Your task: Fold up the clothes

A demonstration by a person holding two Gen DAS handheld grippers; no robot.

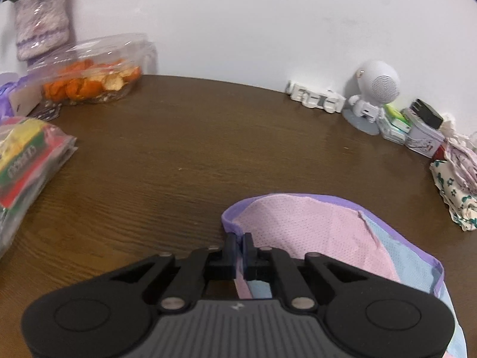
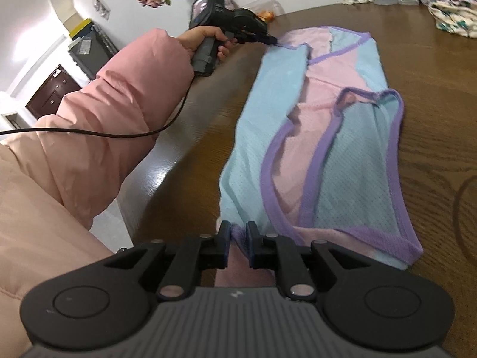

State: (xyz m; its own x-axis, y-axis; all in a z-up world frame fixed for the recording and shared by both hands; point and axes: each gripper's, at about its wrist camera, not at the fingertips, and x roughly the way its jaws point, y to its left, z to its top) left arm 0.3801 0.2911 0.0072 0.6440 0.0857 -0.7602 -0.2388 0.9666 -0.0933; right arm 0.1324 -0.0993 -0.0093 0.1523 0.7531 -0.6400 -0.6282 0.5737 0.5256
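We judge the thin pink, blue and purple-trimmed mesh vest (image 2: 322, 137) light, limp and prone to sag, so we hold it by its bound edges. It lies lengthwise on the dark brown wooden table (image 1: 167, 155), 1 side already folded over. Our left gripper (image 1: 241, 249) pinches the purple trim; our right gripper (image 2: 238, 238) stands slightly parted around the hem.

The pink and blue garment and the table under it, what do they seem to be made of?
The garment looks like thin synthetic mesh: tiny holes dot the cloth, with purple binding at its edges. The table looks like dark wood or wood-look veneer: visible grain, slightly glossy.
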